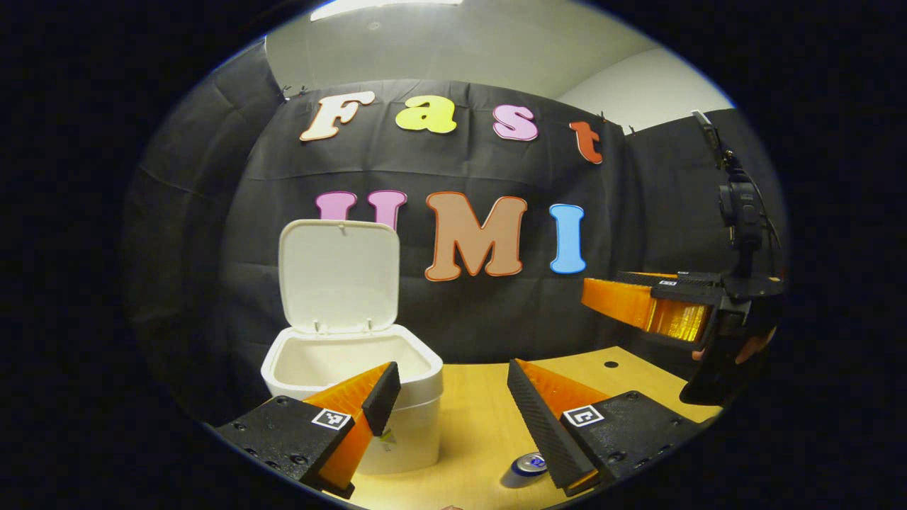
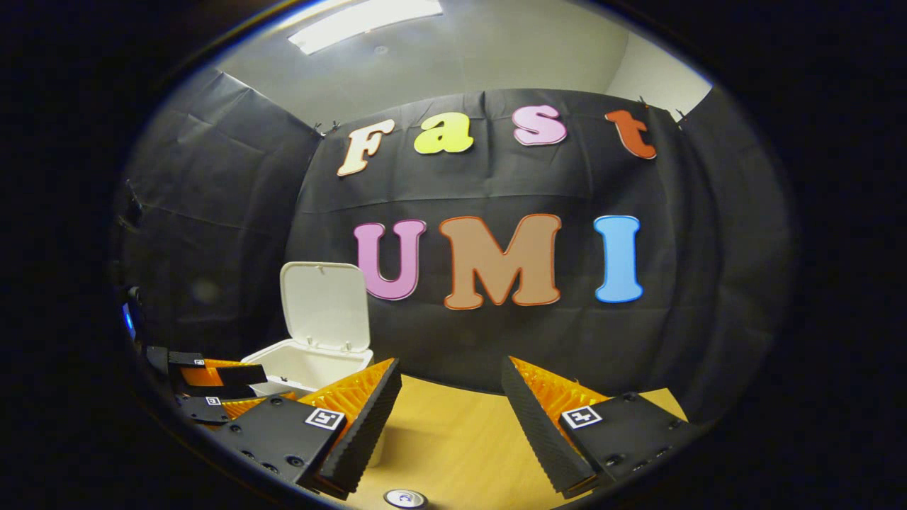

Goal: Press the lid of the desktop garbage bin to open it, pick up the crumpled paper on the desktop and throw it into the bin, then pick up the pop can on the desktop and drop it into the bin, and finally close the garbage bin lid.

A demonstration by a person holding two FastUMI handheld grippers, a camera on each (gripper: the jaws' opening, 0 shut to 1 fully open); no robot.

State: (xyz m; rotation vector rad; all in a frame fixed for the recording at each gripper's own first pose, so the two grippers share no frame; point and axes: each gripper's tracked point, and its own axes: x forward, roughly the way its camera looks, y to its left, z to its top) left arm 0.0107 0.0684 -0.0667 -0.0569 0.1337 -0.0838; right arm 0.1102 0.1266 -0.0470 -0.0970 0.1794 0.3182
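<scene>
- Now the bin [image 1: 354, 397] stands with its lid [image 1: 339, 275] up, upright at the back rim, so the opening step looks done; in the left gripper view it sits at about 8 o'clock, partly behind my left finger
- No crumpled paper can be made out on the table [image 1: 468, 418]; my guess is it has gone into the bin, though I cannot see inside far enough to be sure
- That would put me at the can step: the can [image 1: 530, 464] stands on the table at about 5 o'clock in the left gripper view, just beside my inner right finger, to the right of the bin and apart from it
- In the right gripper view the can [image 2: 405, 499] sits at 6 o'clock, low between my fingers
- My left gripper [image 1: 453, 393] is spread wide with nothing in it; it hangs above the table near the bin
- My right gripper [image 2: 450, 397] is likewise spread and empty, raised above the table
- Next move calls for lowering one gripper straight over the can, fingers either side of its round wall, then closing squarely so it doesn't roll or tip, lifting and carrying it over the open bin
</scene>
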